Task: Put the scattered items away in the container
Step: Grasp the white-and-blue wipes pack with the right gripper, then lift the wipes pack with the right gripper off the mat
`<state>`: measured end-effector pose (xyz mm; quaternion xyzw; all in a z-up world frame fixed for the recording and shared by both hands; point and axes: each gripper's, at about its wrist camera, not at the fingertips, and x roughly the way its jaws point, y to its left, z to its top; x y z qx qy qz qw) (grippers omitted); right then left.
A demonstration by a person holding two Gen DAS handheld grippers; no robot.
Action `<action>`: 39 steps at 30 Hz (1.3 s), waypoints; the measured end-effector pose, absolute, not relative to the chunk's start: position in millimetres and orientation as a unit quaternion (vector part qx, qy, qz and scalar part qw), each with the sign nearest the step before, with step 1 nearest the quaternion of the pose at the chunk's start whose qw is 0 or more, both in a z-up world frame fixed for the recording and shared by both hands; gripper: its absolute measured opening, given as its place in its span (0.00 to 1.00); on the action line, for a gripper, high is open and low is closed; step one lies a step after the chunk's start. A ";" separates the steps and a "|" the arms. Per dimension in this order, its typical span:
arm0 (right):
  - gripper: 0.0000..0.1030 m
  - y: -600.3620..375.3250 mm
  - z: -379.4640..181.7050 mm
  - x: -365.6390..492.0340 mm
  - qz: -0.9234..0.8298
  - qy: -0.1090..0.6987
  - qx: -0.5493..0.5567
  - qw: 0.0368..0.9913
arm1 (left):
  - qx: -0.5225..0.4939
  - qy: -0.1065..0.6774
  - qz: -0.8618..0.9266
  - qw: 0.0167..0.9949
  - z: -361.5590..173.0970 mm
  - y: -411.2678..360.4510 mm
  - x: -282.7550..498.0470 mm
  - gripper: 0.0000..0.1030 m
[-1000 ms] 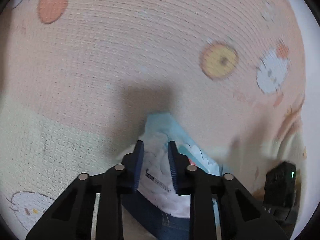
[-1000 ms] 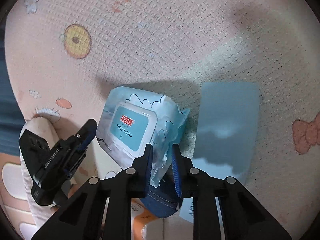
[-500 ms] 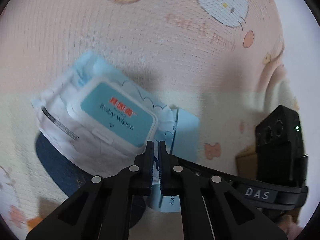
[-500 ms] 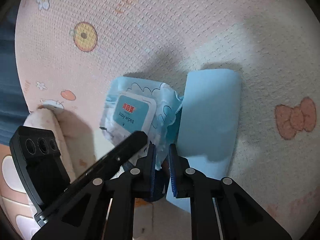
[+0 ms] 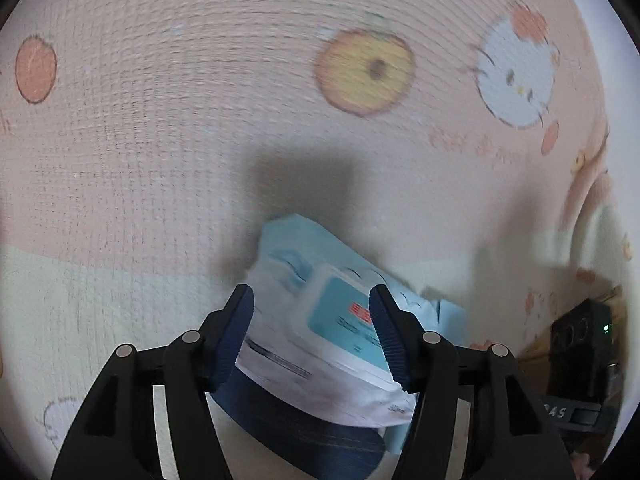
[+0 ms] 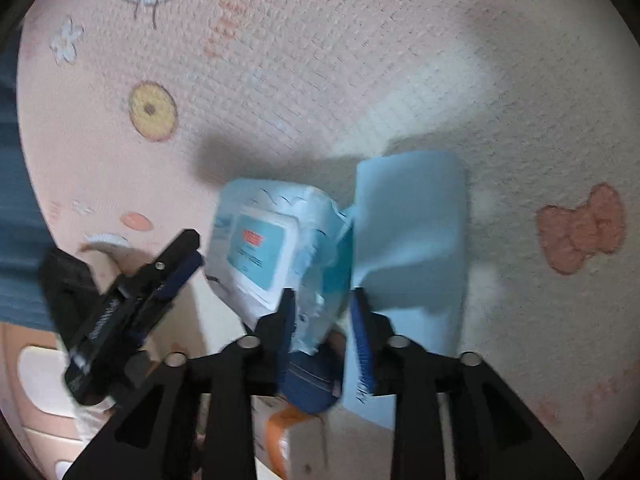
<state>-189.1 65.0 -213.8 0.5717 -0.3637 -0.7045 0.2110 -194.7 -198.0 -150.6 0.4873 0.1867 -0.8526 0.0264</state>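
Observation:
A light-blue pack of baby wipes [image 5: 332, 328] with a teal lid label hangs blurred between the wide-spread jaws of my left gripper [image 5: 311, 294], which are opening; the pads do not press on it. In the right wrist view the same pack [image 6: 264, 248] has its crimped end between the opening jaws of my right gripper [image 6: 323, 296], with a gap at the right pad. My left gripper [image 6: 188, 252] shows at the pack's left side. A dark blue denim item [image 6: 308, 384] lies under the pack. A flat light-blue piece [image 6: 412, 240] lies to its right.
Everything sits on a pink play mat [image 5: 200, 120] with cartoon prints. A cardboard box with orange tape [image 6: 288, 440] peeks out below the right gripper, mostly hidden. A blue striped surface [image 6: 20, 200] borders the mat on the left. The right gripper's body [image 5: 584, 344] shows at the right.
Half a second ago both grippers were pinched shut at the pack's edge. Now both pairs of jaws have spread, the left very wide, and the left view has drawn in over the pack.

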 end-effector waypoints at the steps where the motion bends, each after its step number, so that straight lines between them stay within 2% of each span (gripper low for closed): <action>1: 0.39 64.4 -213.7 -190.2 -0.704 -0.372 0.565 0.216 | 0.491 0.181 -0.851 0.043 -152.7 -203.8 -195.6 0.64; 4: 0.51 58.2 -208.3 -193.2 -0.716 -0.368 0.552 0.217 | 0.493 0.171 -0.849 0.087 -157.0 -217.4 -195.6 0.64; 9: 0.52 37.6 -207.2 -207.4 -0.734 -0.329 0.552 0.221 | 0.493 0.245 -0.834 0.041 -173.4 -230.7 -189.7 0.63; 11: 0.52 33.4 -210.7 -210.9 -0.733 -0.324 0.555 0.223 | 0.501 0.255 -0.826 0.052 -180.9 -232.2 -187.5 0.55; 15: 0.52 30.9 -210.6 -208.5 -0.746 -0.306 0.544 0.232 | 0.484 0.299 -0.820 0.055 -189.9 -240.0 -176.1 0.47; 17: 0.45 25.5 -211.5 -204.9 -0.759 -0.280 0.539 0.236 | 0.478 0.302 -0.823 0.054 -190.4 -240.1 -172.8 0.44; 18: 0.38 23.6 -211.8 -203.7 -0.766 -0.262 0.539 0.234 | 0.477 0.299 -0.825 0.052 -189.7 -238.7 -171.8 0.41; 20: 0.34 25.0 -213.1 -200.2 -0.772 -0.251 0.533 0.237 | 0.474 0.289 -0.830 0.044 -187.2 -233.7 -169.7 0.37; 25: 0.20 37.6 -217.2 -194.2 -0.764 -0.258 0.541 0.238 | 0.485 0.227 -0.844 0.024 -179.8 -210.1 -165.3 0.36; 30: 0.20 53.4 -213.3 -179.6 -0.769 -0.240 0.551 0.219 | 0.496 0.185 -0.848 0.003 -175.4 -180.0 -162.2 0.35; 39: 0.20 103.9 -203.6 -145.7 -0.796 -0.192 0.545 0.181 | 0.524 0.182 -0.830 -0.045 -187.9 -127.6 -160.2 0.35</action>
